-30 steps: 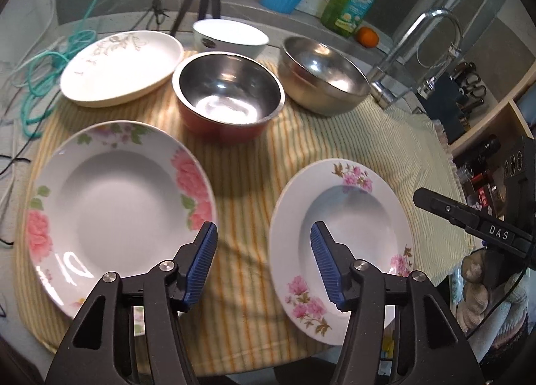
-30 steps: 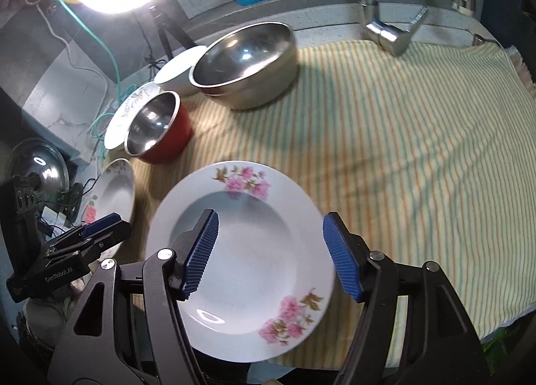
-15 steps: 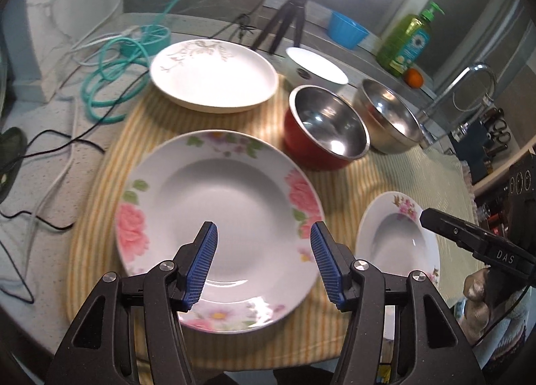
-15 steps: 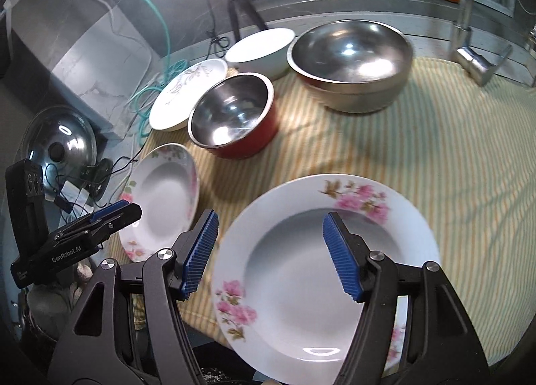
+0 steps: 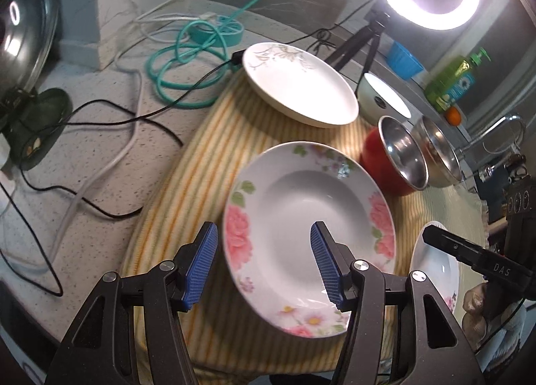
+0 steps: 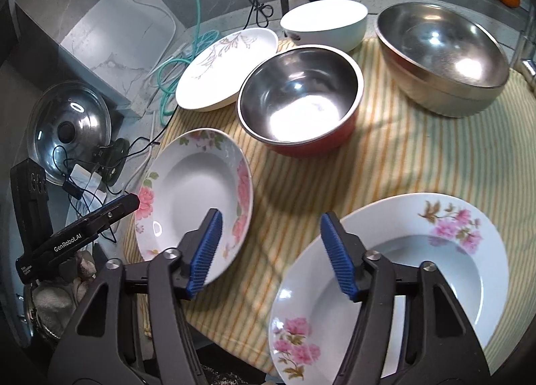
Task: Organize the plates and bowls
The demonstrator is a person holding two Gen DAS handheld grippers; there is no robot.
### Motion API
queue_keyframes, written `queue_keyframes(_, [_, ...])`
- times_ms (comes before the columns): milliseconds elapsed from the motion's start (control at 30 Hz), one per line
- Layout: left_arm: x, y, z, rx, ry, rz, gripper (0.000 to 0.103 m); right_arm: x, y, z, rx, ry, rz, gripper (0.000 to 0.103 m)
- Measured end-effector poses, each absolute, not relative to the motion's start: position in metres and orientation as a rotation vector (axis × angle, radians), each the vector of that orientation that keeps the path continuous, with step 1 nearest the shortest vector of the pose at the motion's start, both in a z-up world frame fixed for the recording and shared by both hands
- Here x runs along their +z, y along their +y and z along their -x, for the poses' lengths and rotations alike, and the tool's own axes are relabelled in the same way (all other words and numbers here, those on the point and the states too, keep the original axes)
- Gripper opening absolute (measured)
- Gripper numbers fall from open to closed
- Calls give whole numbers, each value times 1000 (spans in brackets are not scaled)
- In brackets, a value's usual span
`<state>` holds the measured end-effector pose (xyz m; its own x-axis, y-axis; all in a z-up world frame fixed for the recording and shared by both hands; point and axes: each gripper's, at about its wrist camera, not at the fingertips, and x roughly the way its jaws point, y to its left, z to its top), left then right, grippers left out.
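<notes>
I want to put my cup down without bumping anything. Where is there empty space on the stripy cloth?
The biggest bare patch of the striped cloth lies between the red bowl, the big steel bowl and the near pink-flower plate. A narrower strip runs between that plate and the rose plate. The far side is crowded: the white plate, white bowl and red bowl sit close together.

plates (image 6: 197, 207): 3 | bowls (image 6: 301, 100): 3 | grippers (image 6: 269, 251): 2

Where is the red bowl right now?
The red bowl sits on the striped cloth in the middle of the right wrist view, between the white plate on its left and the big steel bowl on its right.
</notes>
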<state>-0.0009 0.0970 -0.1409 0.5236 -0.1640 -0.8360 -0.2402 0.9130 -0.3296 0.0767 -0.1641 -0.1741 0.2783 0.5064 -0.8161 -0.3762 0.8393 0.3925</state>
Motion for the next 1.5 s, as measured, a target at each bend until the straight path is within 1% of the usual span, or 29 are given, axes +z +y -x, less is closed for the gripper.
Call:
queue_keyframes(33, [-143,100,1,50,1032,444,56,-176,-161,-78,601,1153,-130,52])
queue_keyframes(100, [-148,105,1,47,1042,466,54,-179,-156,-80,608,1166,-130,48])
queue_keyframes(133, [-150,108,0,42,1046,480,54,-181,-154,-81,610,1172,-130,44])
queue_keyframes(167, [-152,110,0,37,1051,492,52,-183,-152,-82,613,1179,-131,42])
queue_keyframes(233, [-155,111,-1,28,1058,503,44,-188,-149,-86,619,1195,-139,36])
queue_keyframes(267, [-156,112,-2,22,1062,506,43,-190,-148,-87,621,1202,-143,35])
queue_keyframes(333, [-158,112,-3,13,1067,510,40,-195,-146,-90,622,1218,-153,29])
queue_keyframes(433, [-162,114,-6,5,1075,521,32,-202,-142,-93,626,1238,-166,23])
queue_keyframes(567, [-165,115,-8,-3,1081,525,31,-208,-139,-97,629,1257,-185,17])
queue_keyframes(667, [-167,114,-11,-14,1086,520,28,-210,-137,-98,635,1264,-193,15])
queue_keyframes(733, [-167,113,-12,-16,1089,512,26,-210,-136,-98,642,1266,-197,12])
queue_keyframes(1033, [-167,112,-12,-26,1094,507,26,-209,-132,-96,651,1270,-188,9])
queue_keyframes(1500, [-152,97,-3,-30,1079,499,26,-198,-147,-86,639,1246,-187,9])
